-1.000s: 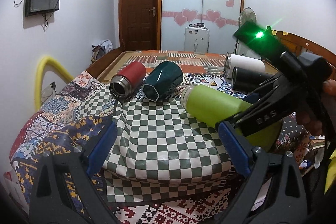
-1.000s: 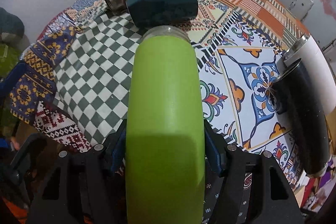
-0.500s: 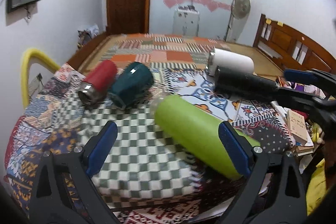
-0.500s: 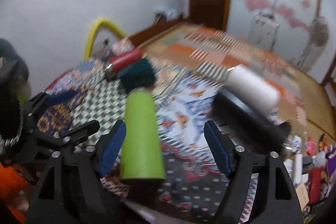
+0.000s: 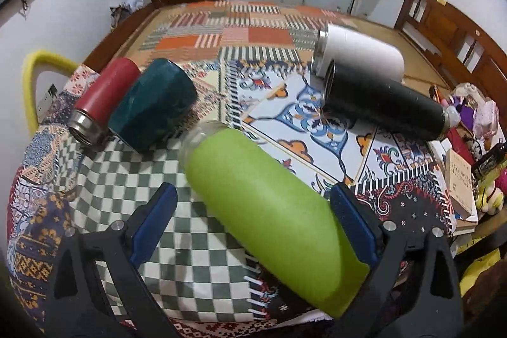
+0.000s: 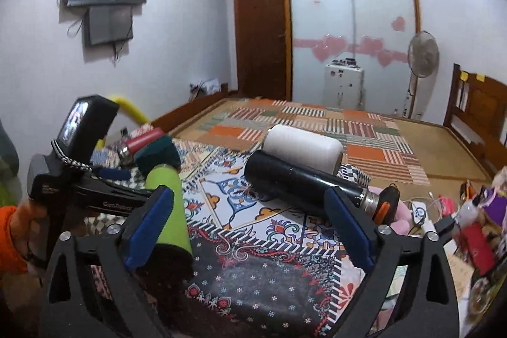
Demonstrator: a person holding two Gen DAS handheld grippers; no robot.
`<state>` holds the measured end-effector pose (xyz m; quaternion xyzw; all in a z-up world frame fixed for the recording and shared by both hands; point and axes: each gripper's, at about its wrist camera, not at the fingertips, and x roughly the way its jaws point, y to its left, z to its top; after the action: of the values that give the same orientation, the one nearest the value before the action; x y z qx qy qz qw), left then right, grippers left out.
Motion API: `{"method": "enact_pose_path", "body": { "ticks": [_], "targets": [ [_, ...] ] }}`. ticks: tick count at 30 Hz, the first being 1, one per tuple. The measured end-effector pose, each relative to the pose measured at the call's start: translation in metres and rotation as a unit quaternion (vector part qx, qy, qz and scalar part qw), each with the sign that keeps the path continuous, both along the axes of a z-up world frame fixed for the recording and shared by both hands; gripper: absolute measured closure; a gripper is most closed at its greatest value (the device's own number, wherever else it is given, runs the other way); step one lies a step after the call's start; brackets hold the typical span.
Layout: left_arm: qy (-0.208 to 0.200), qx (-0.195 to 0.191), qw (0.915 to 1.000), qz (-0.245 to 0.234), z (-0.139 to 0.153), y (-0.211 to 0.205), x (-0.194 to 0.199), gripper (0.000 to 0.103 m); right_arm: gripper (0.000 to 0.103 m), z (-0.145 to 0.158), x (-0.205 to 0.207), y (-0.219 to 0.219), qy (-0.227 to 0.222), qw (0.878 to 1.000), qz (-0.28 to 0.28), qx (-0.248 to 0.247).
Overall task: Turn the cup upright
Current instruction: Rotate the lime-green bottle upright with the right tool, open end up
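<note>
Left wrist: red flask (image 5: 104,103) touches teal cup (image 5: 155,110) (both lying).

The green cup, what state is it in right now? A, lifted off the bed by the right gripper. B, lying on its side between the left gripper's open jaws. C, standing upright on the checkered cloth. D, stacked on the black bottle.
B: the green cup lies on its side on the checkered cloth, with the left gripper spread wide around it and not clamped.
</note>
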<state>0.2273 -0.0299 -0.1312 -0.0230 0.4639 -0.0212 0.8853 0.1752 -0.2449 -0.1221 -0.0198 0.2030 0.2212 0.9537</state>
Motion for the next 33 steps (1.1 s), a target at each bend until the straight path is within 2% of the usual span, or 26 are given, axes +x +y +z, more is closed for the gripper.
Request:
{"method": "enact_pose_path", "body": {
  "ticks": [3,5,10,13,15,21,24,28,33],
  "targets": [
    [0.032,-0.001,0.9995,0.006,-0.011,-0.003,0.01,0.003,0.005,-0.005,-0.004,-0.004,-0.002,1.0,0.003,0.029],
    [0.041,0.002,0.999,0.017,-0.015,0.0,0.015,0.003,0.005,-0.008,-0.004,-0.007,-0.001,0.999,0.004,0.046],
    [0.051,0.0,0.9987,0.006,-0.02,0.001,0.026,0.004,0.004,-0.015,0.0,-0.015,0.012,0.997,0.013,0.072],
    [0.045,0.014,0.9987,-0.018,-0.019,-0.005,0.033,0.011,0.004,-0.02,0.003,-0.016,0.019,0.997,0.015,0.076],
    [0.043,0.023,0.9983,-0.031,-0.018,-0.009,0.04,0.021,0.004,-0.022,0.005,-0.018,0.02,0.997,0.015,0.078],
    [0.05,0.056,0.995,-0.066,-0.017,-0.019,0.055,0.034,0.004,-0.02,0.002,-0.017,0.022,0.996,0.016,0.082],
    [0.065,0.041,0.9944,-0.073,-0.013,-0.017,0.058,0.038,0.004,-0.017,-0.001,-0.014,0.017,0.997,0.015,0.077],
    [0.038,0.039,0.9955,-0.077,0.001,-0.017,0.045,0.038,0.004,-0.012,-0.006,-0.01,0.009,0.997,0.018,0.073],
    [-0.013,0.012,0.9965,-0.081,0.038,-0.01,0.015,0.04,0.004,-0.003,-0.01,-0.004,-0.002,0.998,0.019,0.066]
  ]
}}
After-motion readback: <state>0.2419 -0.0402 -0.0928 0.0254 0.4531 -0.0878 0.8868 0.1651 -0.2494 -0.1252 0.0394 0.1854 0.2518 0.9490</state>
